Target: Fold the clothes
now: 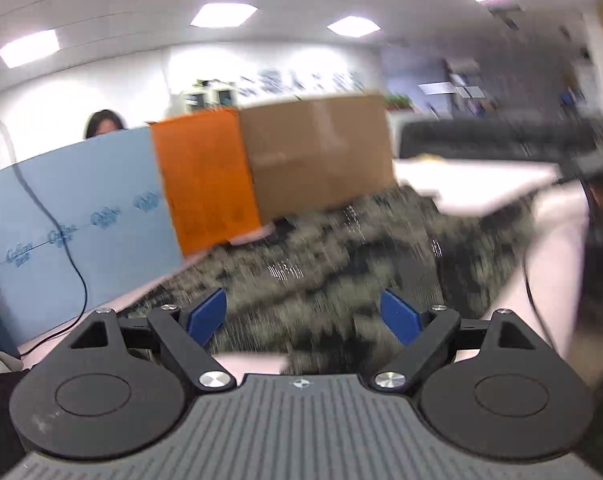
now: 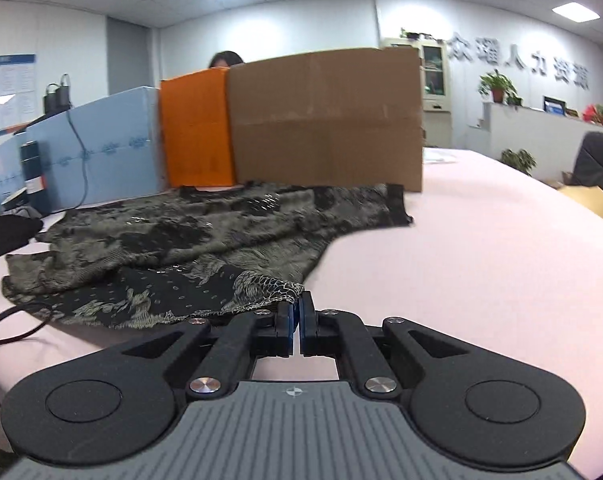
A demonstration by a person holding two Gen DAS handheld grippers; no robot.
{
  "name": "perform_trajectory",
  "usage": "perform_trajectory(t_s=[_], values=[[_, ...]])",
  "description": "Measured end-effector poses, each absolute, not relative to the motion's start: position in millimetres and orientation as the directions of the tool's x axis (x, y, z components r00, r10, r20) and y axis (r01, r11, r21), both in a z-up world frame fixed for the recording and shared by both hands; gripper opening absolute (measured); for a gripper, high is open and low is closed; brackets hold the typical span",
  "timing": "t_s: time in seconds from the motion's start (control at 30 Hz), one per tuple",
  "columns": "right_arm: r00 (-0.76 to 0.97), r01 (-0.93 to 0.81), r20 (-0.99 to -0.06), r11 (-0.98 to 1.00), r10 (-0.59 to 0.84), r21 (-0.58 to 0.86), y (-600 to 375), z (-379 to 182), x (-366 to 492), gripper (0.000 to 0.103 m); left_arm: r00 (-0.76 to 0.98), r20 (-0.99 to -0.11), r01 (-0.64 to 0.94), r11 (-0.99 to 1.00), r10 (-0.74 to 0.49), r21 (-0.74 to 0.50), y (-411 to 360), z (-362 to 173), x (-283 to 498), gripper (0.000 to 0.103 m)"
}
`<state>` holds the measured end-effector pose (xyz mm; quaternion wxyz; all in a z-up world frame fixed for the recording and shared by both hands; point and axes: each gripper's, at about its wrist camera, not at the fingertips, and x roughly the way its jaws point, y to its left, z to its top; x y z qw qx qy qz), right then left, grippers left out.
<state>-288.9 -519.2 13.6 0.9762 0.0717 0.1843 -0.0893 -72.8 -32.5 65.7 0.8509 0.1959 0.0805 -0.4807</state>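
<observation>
Garment (image 2: 189, 236) hem apparently in right gripper (image 2: 300, 312)

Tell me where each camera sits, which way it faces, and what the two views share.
Left wrist: on the left gripper, facing across the patterned garment toward the boxes; fingers apart.
Right wrist: on the right gripper, low over the pink table, fingers closed at the garment's near corner.
Shared: garment, brown box, orange box, blue box.
</observation>
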Motion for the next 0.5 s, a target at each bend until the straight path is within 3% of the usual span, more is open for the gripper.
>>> perform_trajectory(t_s=[0.17, 0.27, 0.37, 0.4, 0.43, 0.5], values=[[0.917, 0.241, -0.363, 0.955, -0.167, 0.17, -530, 6, -286, 0.003, 0.487, -0.446, 0.856, 0.308, -0.751, 0.415, -48, 35, -84, 0.083], [0.915, 0.277, -0.354, 0.939, -0.193, 0.203, -536, 3, -285, 0.003, 0.45, -0.489, 0.879, 0.273, -0.747, 0.392, -65, 23, -73, 0.084], [0.909, 0.287, -0.37, 0.932, -0.192, 0.222, -541, -3, -282, 0.004, 0.412, -0.519, 0.909, 0.296, -0.749, 0.294, -80, 17, -50, 0.082], [0.907, 0.284, -0.377, 0.932, -0.186, 0.224, -541, -6, -280, 0.004, 0.397, -0.526, 0.917, 0.303, -0.752, 0.26, -84, 17, -43, 0.056], [0.907, 0.278, -0.382, 0.935, -0.179, 0.222, -540, -8, -278, 0.004, 0.384, -0.525, 0.923, 0.305, -0.759, 0.234, -86, 19, -38, 0.007], [0.913, 0.255, -0.378, 0.94, -0.157, 0.227, -540, -8, -276, 0.004, 0.368, -0.476, 0.929, 0.339, -0.799, 0.149, -82, 31, -29, 0.003]])
